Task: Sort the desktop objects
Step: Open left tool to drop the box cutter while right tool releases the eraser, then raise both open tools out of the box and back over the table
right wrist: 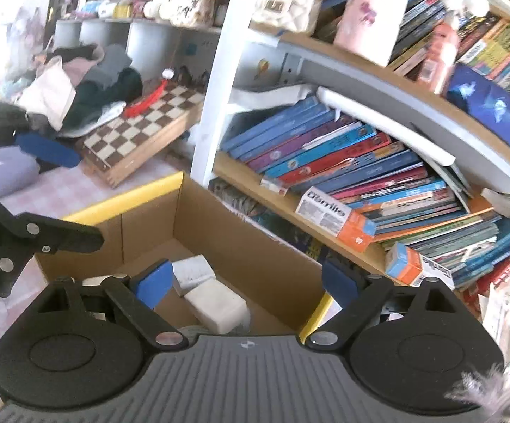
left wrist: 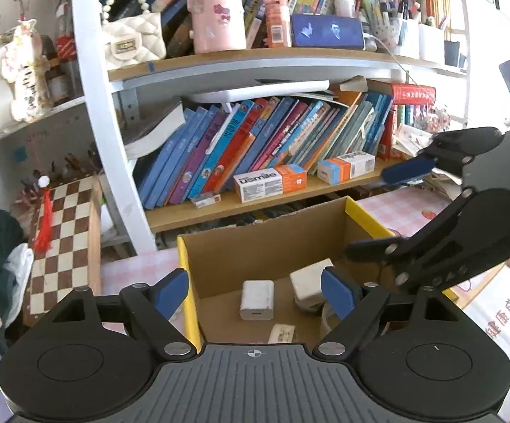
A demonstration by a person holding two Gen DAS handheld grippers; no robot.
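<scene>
Chargers [left wrist: 257, 299], two small white blocks lying in the cardboard box [left wrist: 255, 246], look light, rigid and smooth, best pinched across their flat sides; both grippers' fingers [left wrist: 170, 290] gape empty above.

The cardboard box [left wrist: 265, 246] at lower centre is matt brown corrugated board, its rim edged in smooth yellow tape. Inside lie white chargers [left wrist: 257, 299] of smooth, faintly glossy plastic. The left gripper [left wrist: 255, 292] is matt black plastic with blue rubbery pads [left wrist: 172, 290] and shiny metal screws. At left, the chessboard [left wrist: 62, 243] looks like varnished wood. On the shelf at upper left, a quilted cream handbag [left wrist: 133, 37] has a soft sheen.
</scene>
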